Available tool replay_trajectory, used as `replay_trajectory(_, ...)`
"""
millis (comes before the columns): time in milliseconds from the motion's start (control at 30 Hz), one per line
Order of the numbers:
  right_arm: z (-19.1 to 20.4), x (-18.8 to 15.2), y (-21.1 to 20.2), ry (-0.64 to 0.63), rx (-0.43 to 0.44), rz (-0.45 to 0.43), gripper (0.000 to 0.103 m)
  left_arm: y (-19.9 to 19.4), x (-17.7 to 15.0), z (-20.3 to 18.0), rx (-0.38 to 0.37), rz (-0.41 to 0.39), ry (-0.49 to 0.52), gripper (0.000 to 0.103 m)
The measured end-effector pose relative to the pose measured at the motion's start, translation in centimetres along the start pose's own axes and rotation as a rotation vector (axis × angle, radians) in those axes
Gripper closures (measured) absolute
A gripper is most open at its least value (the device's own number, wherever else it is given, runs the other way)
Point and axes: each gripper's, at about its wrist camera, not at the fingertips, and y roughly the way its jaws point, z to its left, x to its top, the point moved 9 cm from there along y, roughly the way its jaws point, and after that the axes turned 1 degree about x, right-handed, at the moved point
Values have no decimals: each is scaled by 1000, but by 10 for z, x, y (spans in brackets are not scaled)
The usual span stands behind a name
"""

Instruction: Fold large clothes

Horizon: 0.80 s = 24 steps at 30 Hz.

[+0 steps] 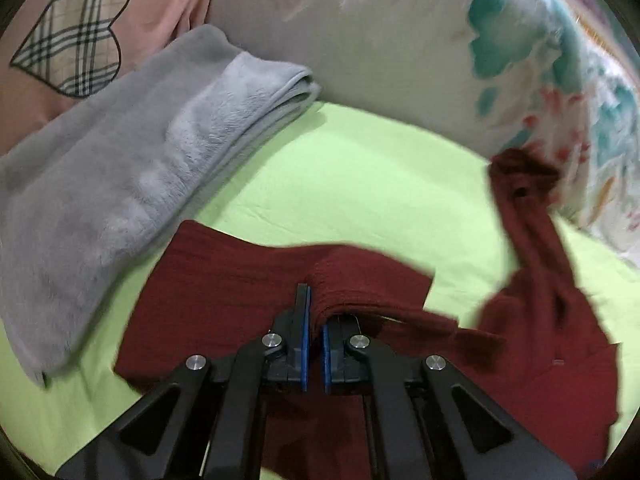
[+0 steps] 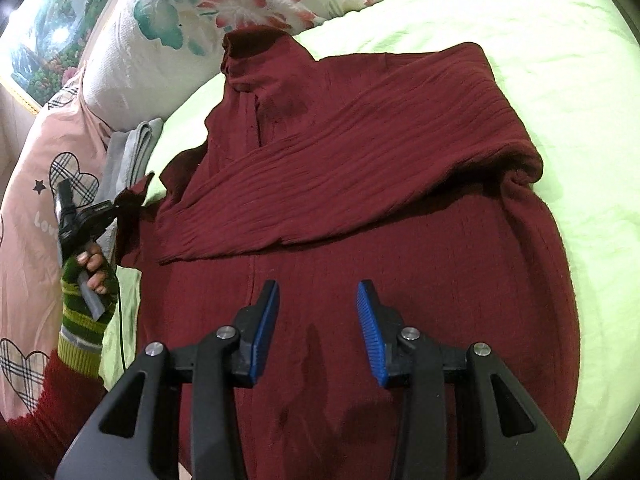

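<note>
the dark red garment lies spread over the light green bed sheet, filling the middle of the right wrist view. one ribbed sleeve is folded across the body from the right side toward the lower left, and the collar points to the upper left of that frame, touching the floral pillow. at the left edge of the garment, the other sleeve's end is bunched and lifted off the sheet.

the left gripper has its blue-padded jaws pressed together on a fold of that sleeve; in the left wrist view the cloth humps over the right finger and trails off to the lower right. in the right wrist view this same gripper shows small at the middle left, held by a hand in a green striped fingerless glove, with red cloth at its tip.

the right gripper hangs over the lower body of the garment with its jaws spread apart, nothing between the pads; whether its tips touch the cloth cannot be told.

further out, a folded grey fleece blanket lies on the sheet at the left of the left wrist view, just beside the red cloth. behind it is a pink cover with plaid hearts in the upper left. a framed landscape picture stands in the upper left corner of the right wrist view.
</note>
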Motion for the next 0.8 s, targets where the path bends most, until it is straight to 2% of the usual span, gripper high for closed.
replay_trajectory(200, -2, 0, -14, 11, 12, -36, 62, -58, -22, -88, -243, -24, -18, 100)
replay_trajectory(300, -5, 0, -22, 24, 18, -54, 62, -78, -43, -153, -384, -1, 8, 100)
replay_trajectory(400, -10, 0, -28, 39, 14, -74, 62, -91, -66, -216, -474, 10, 65, 100)
replay_trajectory(500, -17, 0, -32, 66, 15, -88, 62, -88, -97, -268, -518, 47, 124, 100)
replay_trajectory(600, -24, -1, -36, 88, 12, -99, 62, -61, -129, -301, -492, 110, 187, 100)
replay_trajectory(767, -35, 0, -40, 116, -4, -113, 62, -27, -166, -316, -463, 190, 244, 99)
replay_trajectory(800, -36, 1, -41, 120, -3, -114, 62, -24, -172, -317, -466, 211, 253, 96)
